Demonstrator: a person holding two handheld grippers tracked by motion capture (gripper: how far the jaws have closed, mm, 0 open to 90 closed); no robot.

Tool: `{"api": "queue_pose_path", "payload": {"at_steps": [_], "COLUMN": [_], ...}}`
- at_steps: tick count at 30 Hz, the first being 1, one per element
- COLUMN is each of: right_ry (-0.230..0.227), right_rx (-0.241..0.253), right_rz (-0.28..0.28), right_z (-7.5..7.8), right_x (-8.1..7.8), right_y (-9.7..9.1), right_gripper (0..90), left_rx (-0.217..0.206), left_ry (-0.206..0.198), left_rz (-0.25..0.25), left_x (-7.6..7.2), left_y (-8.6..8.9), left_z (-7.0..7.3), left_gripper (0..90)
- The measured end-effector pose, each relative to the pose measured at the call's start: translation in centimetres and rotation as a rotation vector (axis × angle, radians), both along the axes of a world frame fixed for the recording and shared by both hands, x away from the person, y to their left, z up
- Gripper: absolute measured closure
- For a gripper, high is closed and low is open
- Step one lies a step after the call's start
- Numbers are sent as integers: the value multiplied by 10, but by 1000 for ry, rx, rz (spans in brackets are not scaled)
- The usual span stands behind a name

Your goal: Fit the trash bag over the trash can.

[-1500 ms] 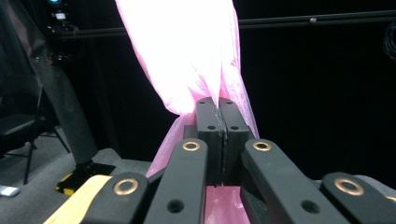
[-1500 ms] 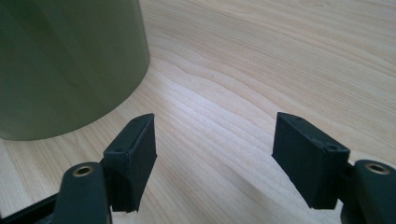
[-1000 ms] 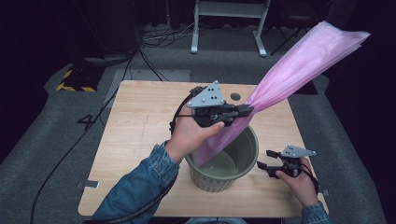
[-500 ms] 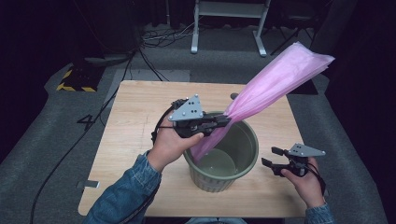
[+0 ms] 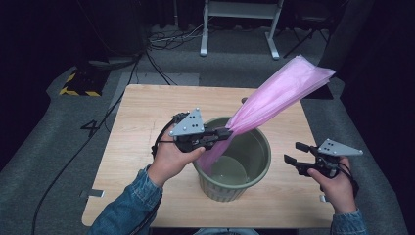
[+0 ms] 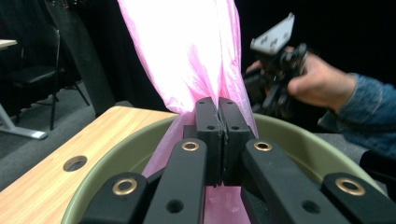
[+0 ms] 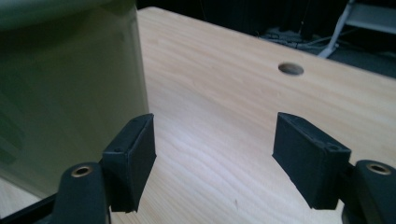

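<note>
Left claw [image 5: 226, 132]: clamped together on the pink bag [image 5: 274, 95], just over the near-left rim of the bin [image 5: 254, 169]; in the left gripper view the two pads [image 6: 208, 128] meet with the film pinched between them.
Bag: one end hangs down inside the bin; the rest rises slanting up and away to the right, past the far edge of the bench [image 5: 142, 127].
Bin: olive green, upright, at the middle of the bench towards the near edge; the mouth is open and the floor inside shows.
Right claw [image 5: 292, 153]: apart, holding nothing, to the right of the bin and clear of it, pointing towards it; in the right gripper view the bin wall [image 7: 70, 93] is just beside one pad [image 7: 133, 158].
Bench: pale wood with a round hole [image 7: 290, 69] in the top.
</note>
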State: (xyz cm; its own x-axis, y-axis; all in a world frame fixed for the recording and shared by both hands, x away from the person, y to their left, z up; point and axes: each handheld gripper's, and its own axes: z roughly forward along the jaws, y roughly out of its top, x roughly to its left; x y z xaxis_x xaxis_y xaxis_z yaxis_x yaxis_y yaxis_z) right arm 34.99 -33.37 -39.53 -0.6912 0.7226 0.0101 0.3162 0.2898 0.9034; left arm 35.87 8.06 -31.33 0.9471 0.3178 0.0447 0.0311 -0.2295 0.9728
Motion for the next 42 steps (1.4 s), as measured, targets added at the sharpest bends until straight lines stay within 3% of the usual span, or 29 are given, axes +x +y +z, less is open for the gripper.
{"api": "queue_pose_path", "payload": {"at_steps": [5, 13, 21, 36, 42], "right_ry": [-41, -76, -93, -114, -96], "right_rx": [9, 24, 6, 31, 75], "right_rz": [38, 92, 123, 168, 169], "right_z": [27, 49, 61, 77, 81], "right_x": [-2, -4, -4, -2, 3], "right_y": [9, 26, 42, 65, 70], "right_gripper": [296, 295, 295, 241, 210], "left_rx": [27, 65, 79, 95, 101], "left_ry": [17, 29, 38, 34, 39], "left_rz": [10, 7, 16, 45, 42], "left_x": [-4, -13, -26, -29, -30], "left_y": [10, 24, 35, 33, 32], "left_z": [-8, -15, -20, -38, -42], "left_gripper": [887, 887, 884, 883, 882]}}
